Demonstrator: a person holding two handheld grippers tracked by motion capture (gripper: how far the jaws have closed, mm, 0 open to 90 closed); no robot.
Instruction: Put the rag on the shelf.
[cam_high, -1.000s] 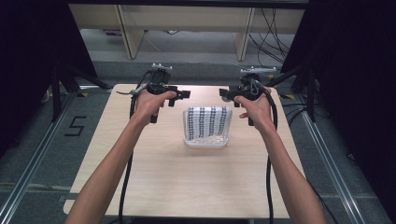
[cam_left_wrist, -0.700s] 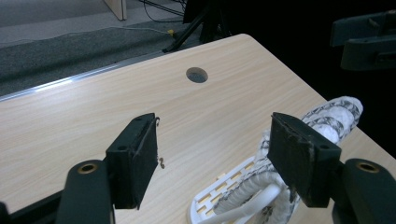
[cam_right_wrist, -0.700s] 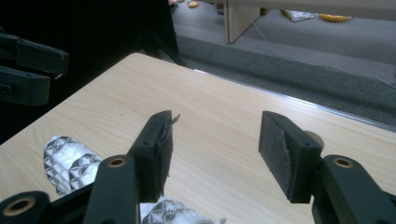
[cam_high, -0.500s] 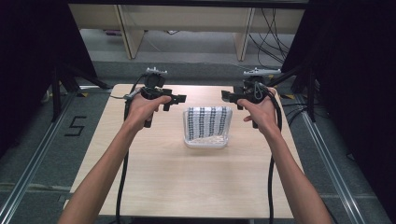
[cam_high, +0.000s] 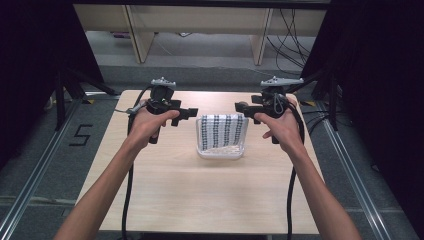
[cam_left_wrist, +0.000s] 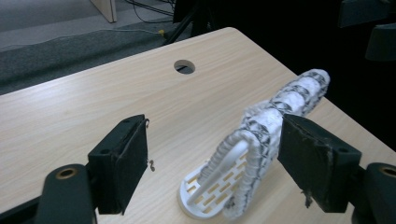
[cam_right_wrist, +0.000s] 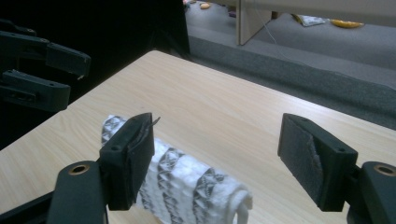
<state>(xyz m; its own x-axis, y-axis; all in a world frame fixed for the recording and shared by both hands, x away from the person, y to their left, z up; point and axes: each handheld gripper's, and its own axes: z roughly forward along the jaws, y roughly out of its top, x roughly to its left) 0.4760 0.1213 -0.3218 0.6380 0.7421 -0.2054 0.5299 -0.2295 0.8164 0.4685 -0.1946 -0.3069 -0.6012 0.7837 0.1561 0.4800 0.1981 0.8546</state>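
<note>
Forearms: entering from 6 o'clock in the high view, cut off by the bottom edge; cables trailing back beside them.
Table (cam_high: 210, 200): pale wood, bare across the near half; a round hole (cam_left_wrist: 184, 66) near the far edge, seen in the left gripper view.
Rack (cam_high: 221, 151): white slotted plastic, just past table centre, towards 12 o'clock; base cut off by the bottom edge in the left gripper view.
Cloth (cam_high: 222, 130): white with a dark pattern, draped over the rack's upright hoop; far end partly behind a jaw in the left gripper view, near end likewise in the right gripper view.
Left gripper (cam_high: 187, 114): at 9 o'clock of the rack, just beside it, not touching; jaws wide apart, holding nothing (cam_left_wrist: 212, 163).
Right gripper (cam_high: 244, 108): at 3 o'clock of the rack, near it, apart; jaws wide apart, empty (cam_right_wrist: 217, 158); body half hidden under the hand in the high view.
Floor: grey, beyond the table at 12 o'clock; small orange and pale items at the top of the right gripper view too blurred to identify.
</note>
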